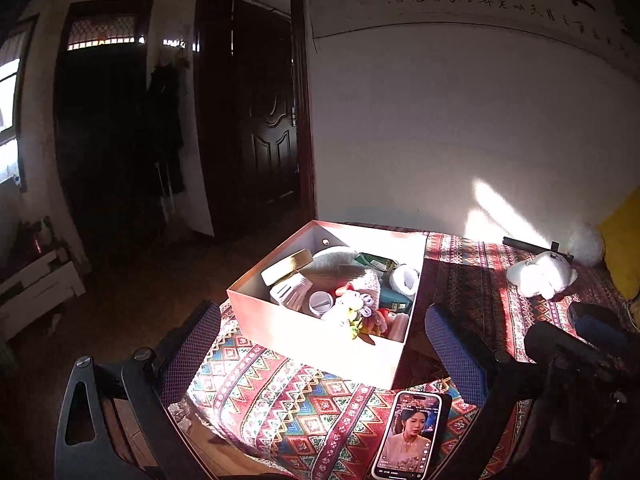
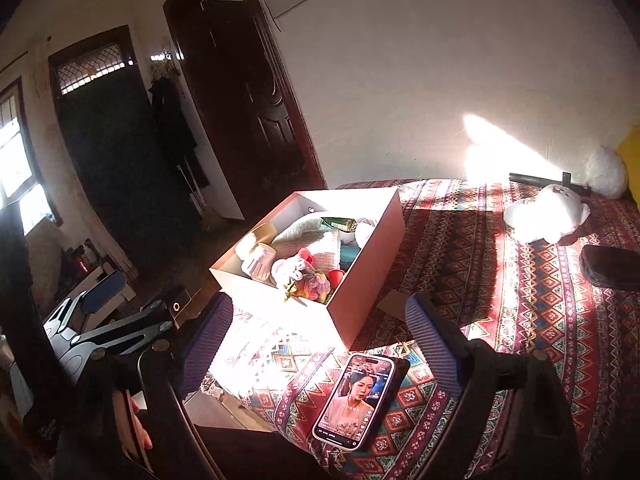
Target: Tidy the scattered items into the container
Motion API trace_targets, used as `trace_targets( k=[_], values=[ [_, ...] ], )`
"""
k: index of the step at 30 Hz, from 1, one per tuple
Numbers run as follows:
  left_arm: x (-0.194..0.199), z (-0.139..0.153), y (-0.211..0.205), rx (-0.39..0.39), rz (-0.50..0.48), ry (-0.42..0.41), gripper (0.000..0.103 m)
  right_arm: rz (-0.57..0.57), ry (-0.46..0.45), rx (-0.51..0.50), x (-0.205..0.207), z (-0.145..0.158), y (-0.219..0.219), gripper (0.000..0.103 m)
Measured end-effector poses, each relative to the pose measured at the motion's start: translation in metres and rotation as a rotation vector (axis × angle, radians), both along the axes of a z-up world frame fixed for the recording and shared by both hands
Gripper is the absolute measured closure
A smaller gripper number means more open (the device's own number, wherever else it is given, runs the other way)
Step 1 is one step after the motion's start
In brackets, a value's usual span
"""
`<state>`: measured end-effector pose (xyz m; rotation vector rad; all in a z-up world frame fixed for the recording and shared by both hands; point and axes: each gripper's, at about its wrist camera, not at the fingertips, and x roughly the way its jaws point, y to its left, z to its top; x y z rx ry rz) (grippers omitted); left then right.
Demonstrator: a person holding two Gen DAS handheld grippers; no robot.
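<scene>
An open pink-sided box stands on the patterned cloth at the table's near left corner; it also shows in the right wrist view. It holds several items: a white comb-like piece, a small cup, a plush flower toy and packets. A white plush toy lies far right on the cloth, also seen in the right wrist view. My left gripper is open and empty just in front of the box. My right gripper is open and empty, over the box's near corner.
A lit phone lies on the cloth near the front edge, also in the right wrist view. A black bar and a fluffy white ball lie by the wall. A black object sits far right. The table edge drops left.
</scene>
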<state>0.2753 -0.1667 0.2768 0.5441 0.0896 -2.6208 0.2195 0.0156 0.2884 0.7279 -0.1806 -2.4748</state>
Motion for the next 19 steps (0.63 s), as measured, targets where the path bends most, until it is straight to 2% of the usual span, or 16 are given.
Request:
trace_targets(
  k=[3, 6, 9, 19],
  values=[
    [0.022, 0.007, 0.008, 0.011, -0.002, 0.033, 0.000, -0.019, 0.022, -0.008, 0.017, 0.006, 0.008, 0.009],
    [0.036, 0.011, 0.017, -0.019, 0.000, 0.039, 0.000, -0.036, 0.045, -0.017, 0.031, 0.011, 0.015, 0.009],
    [0.046, 0.014, 0.025, -0.053, 0.004, 0.036, 0.000, -0.049, 0.056, -0.030, 0.040, 0.016, 0.022, 0.008],
    [0.068, 0.020, 0.038, -0.058, -0.039, 0.068, 0.000, -0.080, 0.060, -0.058, 0.054, 0.020, 0.039, 0.007]
  ],
)
